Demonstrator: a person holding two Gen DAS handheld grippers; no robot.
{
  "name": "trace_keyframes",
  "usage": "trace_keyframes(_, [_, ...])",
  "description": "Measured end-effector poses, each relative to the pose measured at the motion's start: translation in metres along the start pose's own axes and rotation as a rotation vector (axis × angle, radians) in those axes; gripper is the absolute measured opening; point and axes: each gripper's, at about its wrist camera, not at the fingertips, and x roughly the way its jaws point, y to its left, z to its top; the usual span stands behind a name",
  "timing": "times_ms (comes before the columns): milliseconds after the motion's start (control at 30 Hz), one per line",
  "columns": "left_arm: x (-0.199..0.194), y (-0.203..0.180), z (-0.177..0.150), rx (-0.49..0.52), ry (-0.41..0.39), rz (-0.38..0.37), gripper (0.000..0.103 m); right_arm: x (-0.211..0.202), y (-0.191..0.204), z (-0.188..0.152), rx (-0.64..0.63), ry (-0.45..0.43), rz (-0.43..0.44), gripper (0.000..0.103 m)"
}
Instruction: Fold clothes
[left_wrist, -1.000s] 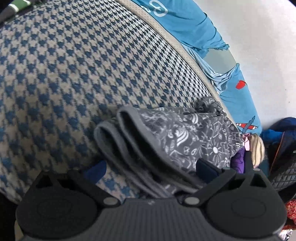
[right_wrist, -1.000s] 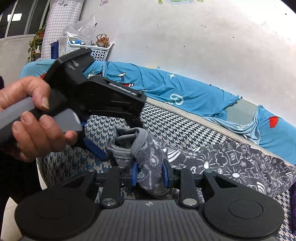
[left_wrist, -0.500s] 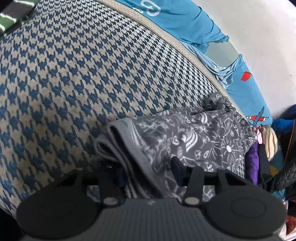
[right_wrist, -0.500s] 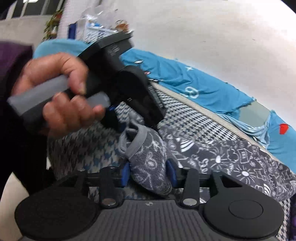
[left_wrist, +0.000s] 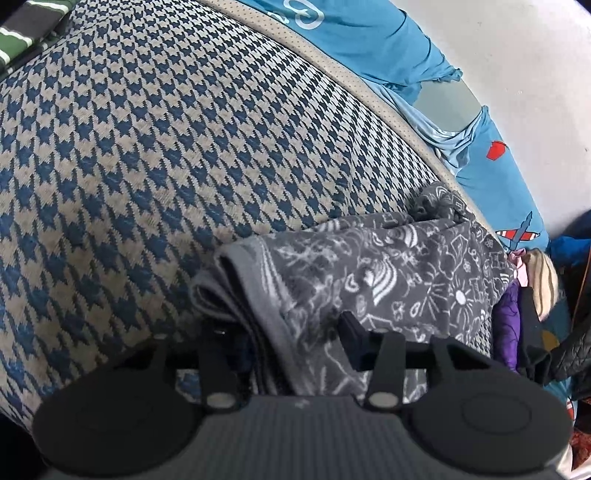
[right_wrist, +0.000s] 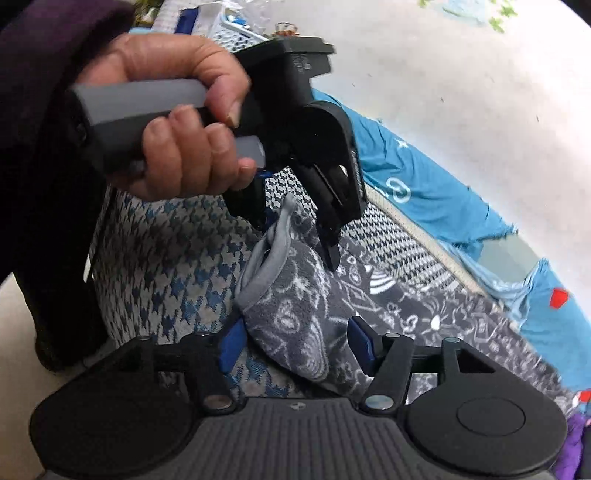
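Since a second ago, left tool (left_wrist: 295, 343) clamps the grey printed garment's (left_wrist: 388, 266) folded edge on the houndstooth bed (left_wrist: 166, 147); right tool (right_wrist: 295, 343) is opening, fabric between. Pull flat, keeping layers aligned.

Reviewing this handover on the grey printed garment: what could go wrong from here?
1. The right gripper has its jaws opening around the folded grey garment; the stacked hem layers could spring apart.
2. Only the left gripper pinches the bundle; a thin bite may slip.
3. The garment lies near the edge of the houndstooth cover; loose fabric could slide off.
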Motion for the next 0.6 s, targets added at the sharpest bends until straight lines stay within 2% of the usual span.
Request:
trace_keyframes(100, [0.001, -0.001, 0.0, 0.003, 0.001, 0.001, 0.042, 0.003, 0.005, 0.002, -0.069, -0.007, -0.013, 0.064])
trace_keyframes(500, [0.004, 0.0, 0.001, 0.015, -0.005, -0.002, 0.044, 0.029, 0.011, 0.004, -0.226, -0.009, 0.016, 0.066])
trace_keyframes(567, [0.005, -0.001, 0.0, 0.028, -0.01, 0.004, 0.044, 0.03, 0.01, 0.002, -0.249, -0.019, 0.03, 0.065])
trace_keyframes(600, [0.006, -0.003, 0.0, 0.037, -0.013, 0.008, 0.044, 0.031, 0.008, 0.002, -0.254, -0.023, 0.037, 0.058])
